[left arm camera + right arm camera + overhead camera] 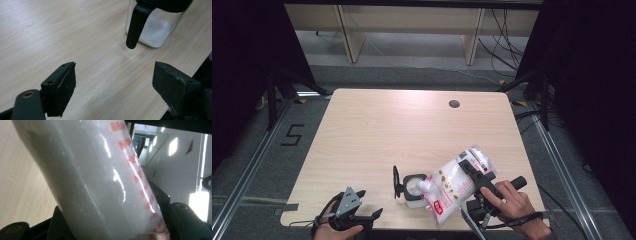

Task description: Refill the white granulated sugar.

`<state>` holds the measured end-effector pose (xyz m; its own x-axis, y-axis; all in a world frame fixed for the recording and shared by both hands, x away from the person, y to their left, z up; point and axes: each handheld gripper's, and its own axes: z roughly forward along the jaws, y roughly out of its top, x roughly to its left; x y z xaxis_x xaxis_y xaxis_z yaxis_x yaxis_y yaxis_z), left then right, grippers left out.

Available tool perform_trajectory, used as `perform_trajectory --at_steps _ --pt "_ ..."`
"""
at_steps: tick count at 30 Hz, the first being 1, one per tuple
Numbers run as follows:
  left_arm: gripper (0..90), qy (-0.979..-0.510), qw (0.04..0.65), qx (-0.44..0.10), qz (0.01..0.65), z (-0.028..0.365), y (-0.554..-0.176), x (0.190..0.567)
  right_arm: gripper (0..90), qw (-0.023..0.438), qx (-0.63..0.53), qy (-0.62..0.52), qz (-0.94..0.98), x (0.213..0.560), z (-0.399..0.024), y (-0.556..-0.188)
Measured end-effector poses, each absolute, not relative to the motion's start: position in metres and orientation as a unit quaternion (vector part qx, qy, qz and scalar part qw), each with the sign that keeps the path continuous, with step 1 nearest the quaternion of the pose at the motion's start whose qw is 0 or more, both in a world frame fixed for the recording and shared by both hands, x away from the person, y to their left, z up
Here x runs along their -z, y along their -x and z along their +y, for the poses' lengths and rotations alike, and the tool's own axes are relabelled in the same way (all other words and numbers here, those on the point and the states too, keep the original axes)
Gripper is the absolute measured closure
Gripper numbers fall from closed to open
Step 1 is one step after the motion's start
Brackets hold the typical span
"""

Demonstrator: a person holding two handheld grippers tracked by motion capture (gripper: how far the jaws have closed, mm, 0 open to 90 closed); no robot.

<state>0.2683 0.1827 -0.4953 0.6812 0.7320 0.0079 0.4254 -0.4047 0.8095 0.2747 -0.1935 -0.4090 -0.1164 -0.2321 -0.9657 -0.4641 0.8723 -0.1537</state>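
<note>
1. The table (377, 130), pale wood, takes up the middle of the high view; most of its top is bare, with a small round hole (454, 104) at about 1 o'clock from its centre.
2. The bag (455, 183), a clear pouch of white grains with red print, hangs tilted over the near edge, at roughly 5 o'clock from the table's centre. Its lower corner dips toward 8 o'clock, touching or just over the jar's mouth.
3. The right gripper (477, 172) clamps the bag across its upper part; in the right gripper view the bag (100, 182) sits between the two jaws, pressed on both sides. The hand (507, 200) holds the gripper from 5 o'clock of the bag.
4. The left gripper (349, 212) rests at the near edge, at 8 o'clock from the bag and well apart from it. Its jaws stand wide with nothing between them.
5. The jar (414, 189), glass with a black rim and handle, stands upright just at 9 o'clock of the bag's low corner. In the left gripper view the jar (155, 30) lies ahead at 1 o'clock, white grains in its bottom.
</note>
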Motion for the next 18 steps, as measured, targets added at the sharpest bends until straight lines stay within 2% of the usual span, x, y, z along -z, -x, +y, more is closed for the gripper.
perform_trajectory --at_steps 3,18 --pt "18.4 -0.812 0.422 -0.184 0.359 0.1812 -0.267 0.4963 47.6 0.626 -0.09 0.266 0.728 0.4074 -0.1917 -0.2769" --pt "18.4 -0.812 0.421 -0.186 0.36 0.182 -0.2681 0.4957 47.8 0.626 -0.094 0.246 0.734 0.4083 -0.1938 -0.276"
